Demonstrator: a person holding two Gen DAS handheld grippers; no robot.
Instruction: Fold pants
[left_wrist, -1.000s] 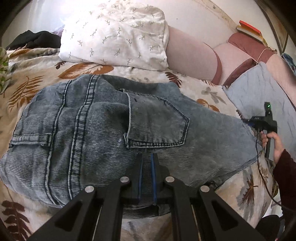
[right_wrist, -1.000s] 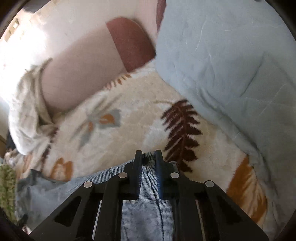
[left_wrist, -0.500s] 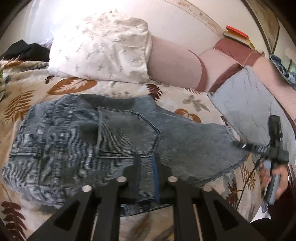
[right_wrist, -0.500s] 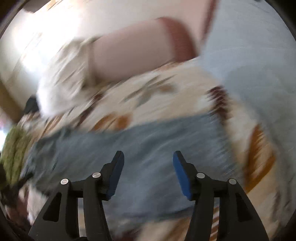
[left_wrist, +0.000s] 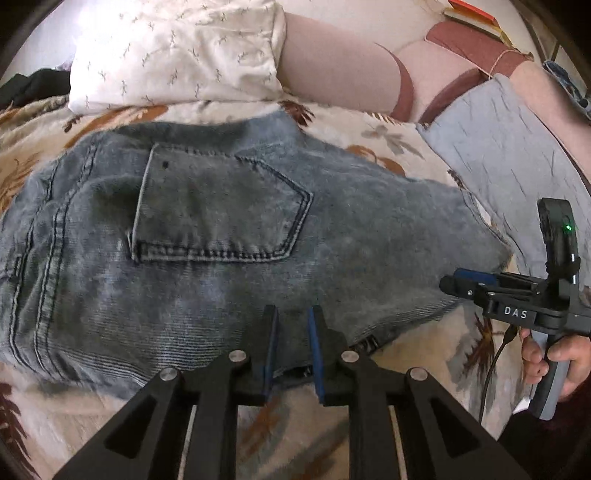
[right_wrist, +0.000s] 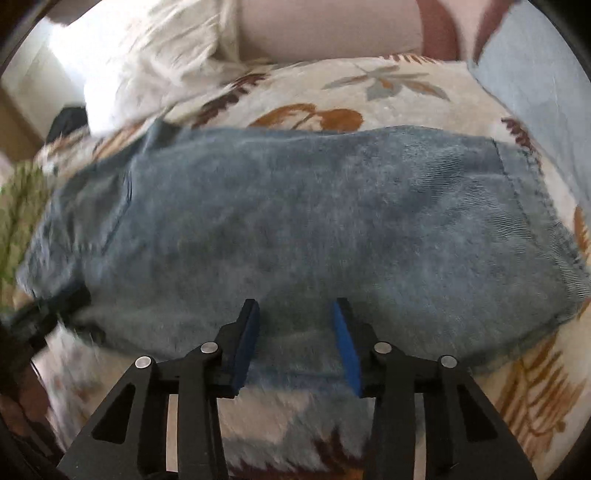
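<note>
Faded blue jeans lie folded flat on a leaf-print blanket, back pocket up, waist at the left. My left gripper hangs over the near edge of the jeans, its jaws slightly apart with nothing between them. My right gripper is open and empty above the near edge of the leg end. In the left wrist view the right gripper sits at the right, just off the hem, held by a hand.
A white patterned pillow and pink cushions lie behind the jeans. A grey-blue pillow is at the right. Dark clothes lie at the far left. A green cloth shows at the left in the right wrist view.
Both grippers have let go of the jeans. The right one opened wide and drew back from the hem. The left one opened a little and pulled back.
</note>
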